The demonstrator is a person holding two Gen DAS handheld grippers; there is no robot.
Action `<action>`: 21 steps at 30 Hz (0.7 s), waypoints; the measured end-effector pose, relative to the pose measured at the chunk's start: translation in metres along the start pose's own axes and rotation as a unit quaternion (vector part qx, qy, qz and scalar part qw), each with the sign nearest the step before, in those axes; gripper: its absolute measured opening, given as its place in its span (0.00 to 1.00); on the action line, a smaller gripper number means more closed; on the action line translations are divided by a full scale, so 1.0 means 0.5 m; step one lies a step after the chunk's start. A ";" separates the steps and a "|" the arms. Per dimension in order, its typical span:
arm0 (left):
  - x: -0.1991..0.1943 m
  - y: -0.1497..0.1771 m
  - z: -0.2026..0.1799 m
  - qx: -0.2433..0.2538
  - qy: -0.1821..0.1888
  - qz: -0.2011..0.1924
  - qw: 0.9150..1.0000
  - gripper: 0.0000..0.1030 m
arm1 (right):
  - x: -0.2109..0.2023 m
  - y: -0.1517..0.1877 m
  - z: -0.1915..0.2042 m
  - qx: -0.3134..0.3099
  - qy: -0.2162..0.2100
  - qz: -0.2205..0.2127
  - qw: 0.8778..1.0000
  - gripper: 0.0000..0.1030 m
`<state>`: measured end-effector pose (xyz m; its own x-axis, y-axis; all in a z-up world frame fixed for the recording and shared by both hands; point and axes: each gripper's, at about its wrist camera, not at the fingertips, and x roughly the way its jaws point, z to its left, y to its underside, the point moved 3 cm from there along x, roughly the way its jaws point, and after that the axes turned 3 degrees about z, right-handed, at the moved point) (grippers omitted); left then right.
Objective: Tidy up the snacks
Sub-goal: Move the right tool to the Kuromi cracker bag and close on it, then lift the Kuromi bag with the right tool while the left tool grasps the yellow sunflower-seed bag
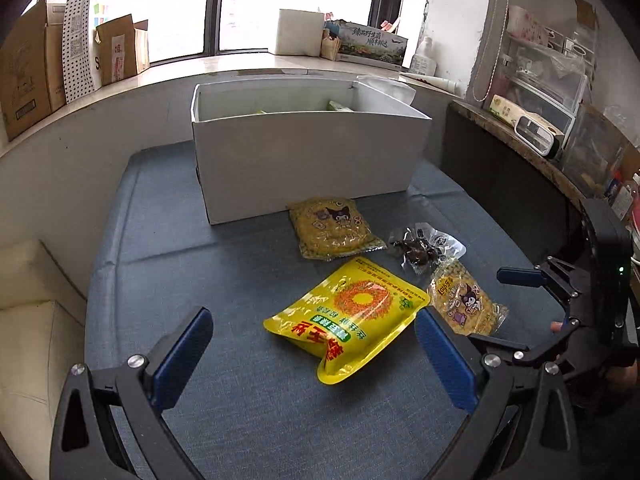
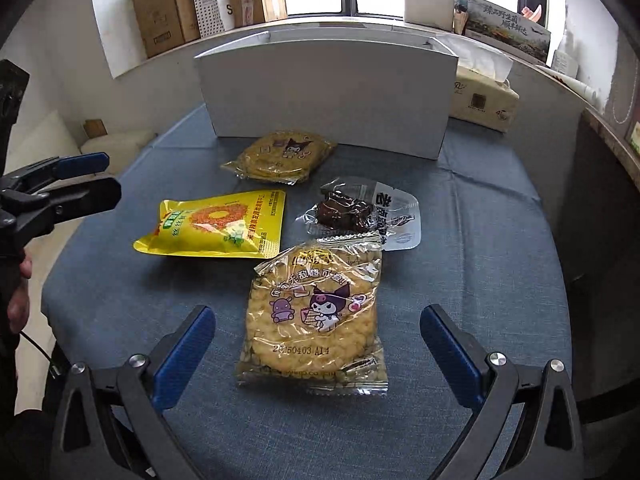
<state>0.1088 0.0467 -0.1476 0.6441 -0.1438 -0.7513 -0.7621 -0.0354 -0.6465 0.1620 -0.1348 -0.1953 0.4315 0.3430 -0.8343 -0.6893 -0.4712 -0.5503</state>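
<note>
Left gripper (image 1: 314, 354) gapes, released, over the yellow pouch (image 1: 347, 314) at frame centre: light, puffy, slippery, best pinched at its seam. Right gripper (image 2: 316, 354), also released, straddles the brittle cracker pack (image 2: 316, 320) at lower centre.

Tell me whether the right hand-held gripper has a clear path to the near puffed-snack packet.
Probably yes. The right hand-held gripper is open with the near puffed-snack packet lying flat between its fingers, nothing on top. The dark snack pouch only touches its far edge.

Bright window (image 1: 296, 4) above a box-lined sill (image 1: 208, 66), white walls (image 1: 456, 20).
</note>
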 end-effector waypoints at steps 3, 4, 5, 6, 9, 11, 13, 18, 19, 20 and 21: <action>-0.001 0.004 0.001 0.006 -0.004 0.000 1.000 1.00 | 0.021 -0.004 0.003 -0.009 0.001 0.010 1.000 1.00; -0.001 0.004 0.002 0.007 -0.002 0.000 1.000 1.00 | 0.026 -0.005 0.004 -0.008 -0.001 0.009 1.000 1.00; -0.001 0.005 0.001 0.009 0.001 0.000 1.000 1.00 | 0.032 -0.005 0.005 -0.009 -0.002 0.010 1.000 1.00; 0.000 0.004 0.001 0.012 0.003 0.001 1.000 1.00 | 0.039 -0.004 0.005 -0.010 0.001 0.015 1.000 1.00; 0.003 0.004 -0.003 0.022 0.006 0.004 1.000 1.00 | 0.059 -0.004 0.001 -0.010 0.001 0.027 1.000 0.99; 0.006 0.004 -0.005 0.025 0.004 0.005 1.000 1.00 | 0.064 -0.001 -0.002 -0.009 -0.004 0.031 0.999 0.95; 0.013 0.004 -0.005 0.024 0.013 0.011 1.000 1.00 | 0.061 0.000 -0.002 -0.017 0.004 0.024 1.000 0.81; 0.028 0.005 -0.012 0.031 0.003 0.015 0.999 1.00 | 0.047 0.005 -0.013 -0.007 -0.012 0.011 1.000 0.78; 0.033 0.007 -0.014 0.031 0.011 0.019 0.999 1.00 | 0.044 0.008 -0.015 -0.007 -0.015 0.010 1.000 0.78; 0.037 0.008 -0.016 0.033 0.018 0.024 0.999 1.00 | 0.039 0.011 -0.019 -0.005 -0.017 0.010 1.000 0.78; 0.041 0.009 -0.019 0.036 0.020 0.026 0.999 1.00 | 0.033 0.015 -0.022 -0.001 -0.020 0.009 1.000 0.78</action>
<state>0.1180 0.0340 -0.1648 0.5993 -0.1837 -0.7792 -0.7867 0.0451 -0.6157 0.1703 -0.1417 -0.2138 0.3951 0.3667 -0.8423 -0.6958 -0.4792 -0.5350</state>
